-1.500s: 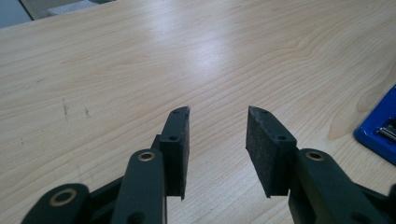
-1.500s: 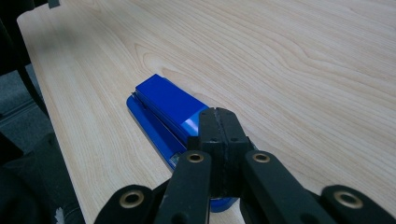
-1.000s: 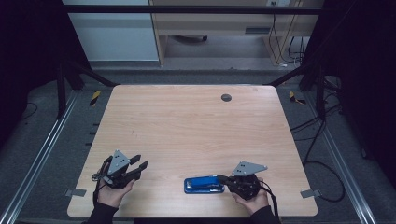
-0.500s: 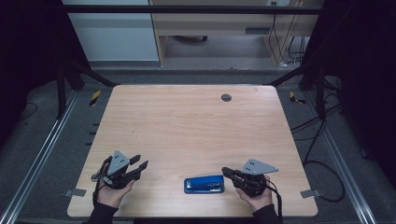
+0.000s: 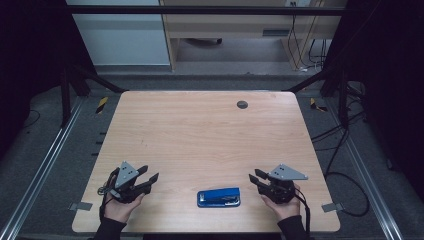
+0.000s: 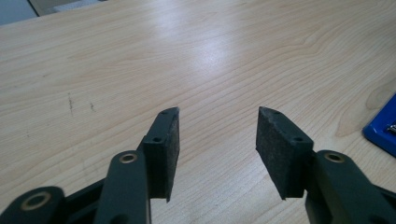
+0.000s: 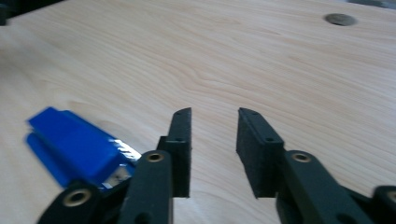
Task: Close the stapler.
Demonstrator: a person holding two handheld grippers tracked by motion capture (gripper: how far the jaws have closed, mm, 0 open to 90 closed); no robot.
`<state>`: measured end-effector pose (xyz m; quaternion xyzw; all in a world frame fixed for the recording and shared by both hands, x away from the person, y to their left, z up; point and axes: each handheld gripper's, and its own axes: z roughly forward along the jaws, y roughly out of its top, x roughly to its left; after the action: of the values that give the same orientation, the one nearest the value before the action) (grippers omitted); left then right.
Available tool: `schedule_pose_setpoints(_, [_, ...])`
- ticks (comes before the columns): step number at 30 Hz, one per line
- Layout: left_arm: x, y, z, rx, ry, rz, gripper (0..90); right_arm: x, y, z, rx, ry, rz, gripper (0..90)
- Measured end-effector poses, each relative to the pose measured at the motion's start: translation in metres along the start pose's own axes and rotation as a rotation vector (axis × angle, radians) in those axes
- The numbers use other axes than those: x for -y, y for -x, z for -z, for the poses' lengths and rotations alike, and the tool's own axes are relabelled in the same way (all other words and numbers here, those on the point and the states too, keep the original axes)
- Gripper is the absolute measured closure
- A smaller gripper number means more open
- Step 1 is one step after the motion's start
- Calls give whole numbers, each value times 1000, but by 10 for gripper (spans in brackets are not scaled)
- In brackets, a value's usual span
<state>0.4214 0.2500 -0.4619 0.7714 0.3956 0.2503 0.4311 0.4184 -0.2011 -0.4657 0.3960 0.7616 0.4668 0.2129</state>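
A blue stapler [image 5: 219, 197] lies flat near the table's front edge, between the two hands. My right gripper [image 5: 255, 177] is held just to its right, apart from it, jaws open and empty. In the right gripper view the stapler [image 7: 77, 145] lies to the left of the open gripper [image 7: 214, 116]. My left gripper [image 5: 148, 175] rests at the front left, open with nothing between its jaws. The left gripper view has the open gripper [image 6: 218, 114] over bare wood and a blue corner of the stapler [image 6: 384, 128] at the right edge.
The wooden table [image 5: 200, 135] has a round dark grommet [image 5: 242, 104] near its far edge, also seen as the grommet [image 7: 340, 19] in the right gripper view. Metal frame rails and cables run along both sides of the table.
My right gripper has let go of the stapler and drawn back to the right, leaving it lying on the table. The left gripper has stayed in place.
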Motion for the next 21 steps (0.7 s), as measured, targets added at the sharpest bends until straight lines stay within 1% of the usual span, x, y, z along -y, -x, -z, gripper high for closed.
schedule_pose_setpoints(3, [2,-1,-2,-2,-15,3,423,2,10,1,45,-18,-7,575])
schedule_pose_setpoints(4, [2,-2,-3,-3,-20,4,408,3,14,0,67,-25,-8,550])
schedule_pose_setpoints(5, [3,-2,-3,-6,-24,7,397,3,16,1,73,-31,-15,535])
schedule_pose_setpoints(6, [4,-3,-4,-8,-25,12,386,4,20,1,86,-35,-27,516])
schedule_pose_setpoints(10, [6,-6,-6,-13,-47,32,337,6,33,3,133,-50,-50,433])
schedule_pose_setpoints(11, [7,-8,-7,-12,-57,29,320,7,37,4,146,-51,-45,414])
schedule_pose_setpoints(13, [10,-11,-8,-22,-66,34,292,9,45,5,169,-69,-60,363])
schedule_pose_setpoints(14, [11,-12,-8,-29,-69,37,286,10,49,5,172,-78,-75,343])
schedule_pose_setpoints(16, [12,-16,-9,-31,-80,42,265,14,57,5,180,-89,-89,310])
schedule_pose_setpoints(18, [14,-19,-9,-39,-82,53,262,17,63,5,179,-99,-112,281])
schedule_pose_setpoints(21, [16,-25,-8,-52,-90,60,251,20,71,4,187,-103,-120,233])
